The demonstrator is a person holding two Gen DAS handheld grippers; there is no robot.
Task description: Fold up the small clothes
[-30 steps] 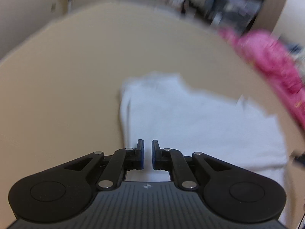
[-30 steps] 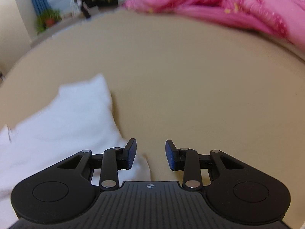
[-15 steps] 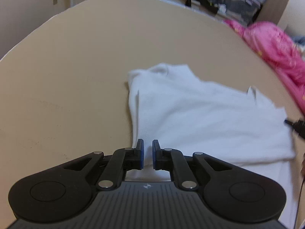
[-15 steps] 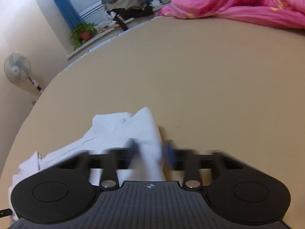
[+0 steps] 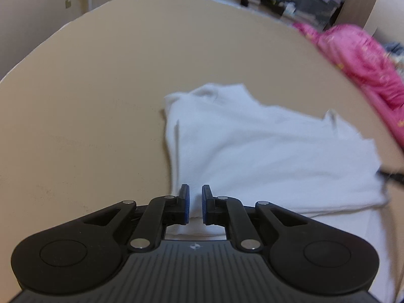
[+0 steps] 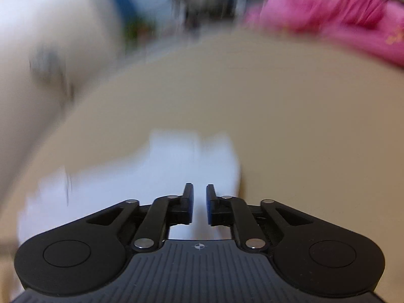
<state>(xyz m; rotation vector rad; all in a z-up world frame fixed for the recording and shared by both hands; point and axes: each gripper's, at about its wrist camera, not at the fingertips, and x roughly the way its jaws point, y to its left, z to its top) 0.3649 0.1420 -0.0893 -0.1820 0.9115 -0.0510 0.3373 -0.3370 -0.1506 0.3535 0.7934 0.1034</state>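
**Slip risk at both pinched corners of one white garment**

Garment [image 5: 265,156]: white, partly folded, lying on the beige surface [image 5: 88,101]. It spreads ahead and to the right of the left tongs [image 5: 195,203]; its near edge runs in between their pads.

Left tongs: clenched on that near edge, with cloth filling the narrow gap.

Right tongs [image 6: 199,203]: jaws opening slightly, with a ridge of the same white cloth between them and apparently pinched. The right wrist view is heavily smeared, so the depth of the grip is unclear.

Risks, as judged:
- The right pinch looks shallow. If the jaws ease further mid-carry, the corner drops and the fold lands crooked.
- Each pinch may hold one layer only, so the lower layer could lag and bunch.
- Uneven travel of the two tongs would skew the crease.
- The pink bedding [image 5: 366,58], far right of the left tongs, could snag a wide swing.

Count: garment 1, tongs 2, pink heap 1.
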